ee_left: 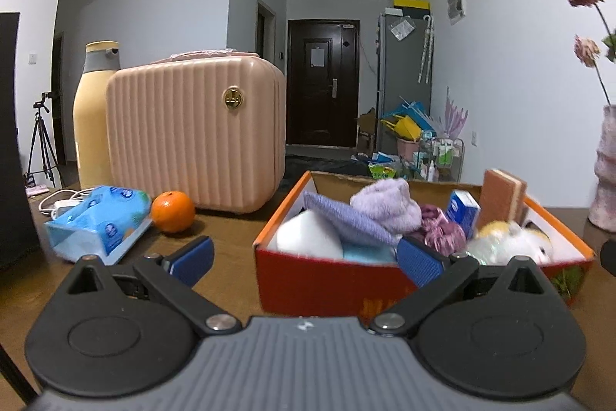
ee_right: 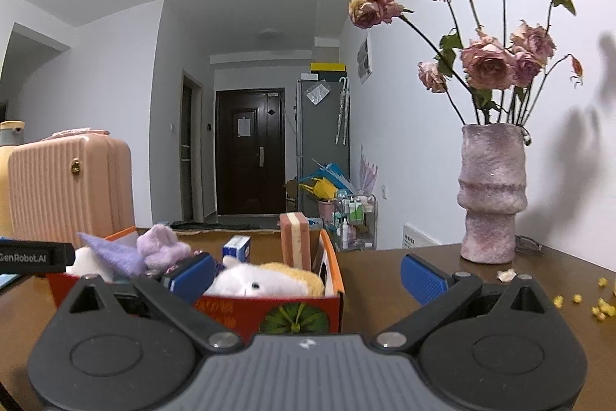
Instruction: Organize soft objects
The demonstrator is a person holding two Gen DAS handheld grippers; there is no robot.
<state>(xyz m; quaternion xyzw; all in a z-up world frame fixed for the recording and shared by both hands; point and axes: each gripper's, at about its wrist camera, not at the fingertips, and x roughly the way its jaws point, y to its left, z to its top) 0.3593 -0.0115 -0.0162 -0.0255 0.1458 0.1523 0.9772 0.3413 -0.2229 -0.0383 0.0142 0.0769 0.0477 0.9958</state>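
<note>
**Soft goods sitting in the box, tissue pack waiting outside it**

The orange cardboard box is sitting on the tabletop at the lower centre of the left wrist view, and it is holding most of the soft things. It is probably light, with thin walls that will flex if squeezed, so sliding it looks safer than pinching a wall.

The blue tissue pack is lying at the lower left of that view, just beside the orange fruit and well apart from the box. It is likely light and squashy with a slick wrapper, so gripping across its narrow middle seems best.

Inside the box, the plush toy is resting at the near right corner; it should compress easily, and its body offers the fullest hold. The lilac knitted piece is heaped near the middle, limp and apt to drape. The sponge is standing upright against the far wall, springy and easy to take by its flat faces.

The left gripper and the right gripper are both hovering with jaws spread wide, holding nothing.
</note>
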